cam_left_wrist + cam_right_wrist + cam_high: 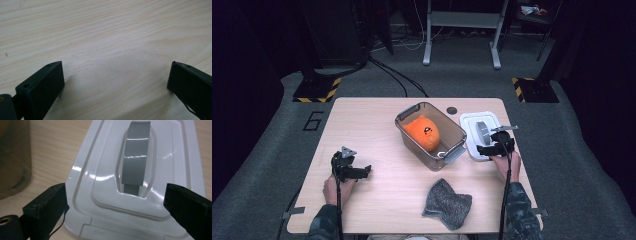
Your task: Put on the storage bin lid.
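Near the right edge of the desk [362,115] lies a white lid [479,135] with a grey handle [135,155], flat and just beside the clear bin [430,135]. The right tool [492,149] hovers at the lid's near end, jaws wide and either side of it, gripping nothing. It looks like the reach for the lid is under way; the next move calls for lowering and closing on the handle or the rim, then carrying the lid over the bin. Inside the bin sits an orange soft toy [422,132]. A grey cloth [447,204] lies by the desk's near edge. Toward the left edge, the left tool [362,172] rests low over bare wood, jaws wide, empty.
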The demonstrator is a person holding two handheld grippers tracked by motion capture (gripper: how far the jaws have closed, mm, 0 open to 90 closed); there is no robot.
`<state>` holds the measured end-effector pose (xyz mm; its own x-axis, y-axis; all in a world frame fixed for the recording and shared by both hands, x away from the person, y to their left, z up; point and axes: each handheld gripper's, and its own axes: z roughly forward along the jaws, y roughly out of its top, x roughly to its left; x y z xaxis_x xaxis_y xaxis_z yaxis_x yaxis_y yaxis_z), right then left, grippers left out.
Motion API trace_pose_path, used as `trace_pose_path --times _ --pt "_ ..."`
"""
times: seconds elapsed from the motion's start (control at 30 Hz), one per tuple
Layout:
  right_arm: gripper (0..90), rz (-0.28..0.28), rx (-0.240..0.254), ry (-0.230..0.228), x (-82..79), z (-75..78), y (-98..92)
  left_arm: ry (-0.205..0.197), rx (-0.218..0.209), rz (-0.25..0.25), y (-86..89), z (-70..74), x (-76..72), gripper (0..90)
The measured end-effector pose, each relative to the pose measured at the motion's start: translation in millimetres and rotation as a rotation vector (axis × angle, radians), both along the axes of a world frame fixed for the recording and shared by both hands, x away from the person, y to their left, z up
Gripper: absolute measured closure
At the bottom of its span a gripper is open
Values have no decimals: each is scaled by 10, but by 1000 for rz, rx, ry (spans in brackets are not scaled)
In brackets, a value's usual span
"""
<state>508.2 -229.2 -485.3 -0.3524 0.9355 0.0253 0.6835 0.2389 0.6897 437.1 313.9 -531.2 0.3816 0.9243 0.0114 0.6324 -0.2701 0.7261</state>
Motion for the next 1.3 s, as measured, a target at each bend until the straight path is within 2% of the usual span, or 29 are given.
trace_pose_path --times 0.23,0.3,0.43,0.47,0.53,0.57,0.63,0.7,0.8,0.83,0.93,1.03,1.17,1.3 --pt "41 -16 14 33 207 -2 0 0 1 -1 1 0 1 3" --pt "46 -16 4 23 242 15 13 -1 1 0 1 0 1 3" --pt "59 -24 19 38 347 33 16 0 0 -1 1 0 1 3" --pt "60 -24 6 33 369 31 23 -1 0 -1 1 0 1 3" --pt "62 -24 11 54 433 29 27 -1 0 -1 1 0 1 3" --pt "82 -32 13 59 463 35 30 -1 0 -1 1 0 2 3" --pt "129 -24 -8 28 507 37 36 0 1 -1 2 0 2 3" --pt "141 -33 0 63 558 31 57 2 2 -4 6 1 4 3" --pt "210 -51 -7 61 602 41 91 0 -1 -3 4 0 4 3" --pt "239 -40 -24 34 617 39 89 2 2 -4 6 1 4 3" --pt "318 -60 -60 14 641 32 122 2 1 -6 6 1 5 3" --pt "400 -76 -74 24 666 -12 123 2 0 -6 7 0 5 3" --pt "489 -91 -56 46 681 -60 133 2 -2 -6 5 0 6 3" --pt "579 -94 -56 41 697 -84 142 2 -3 -5 5 0 7 3"
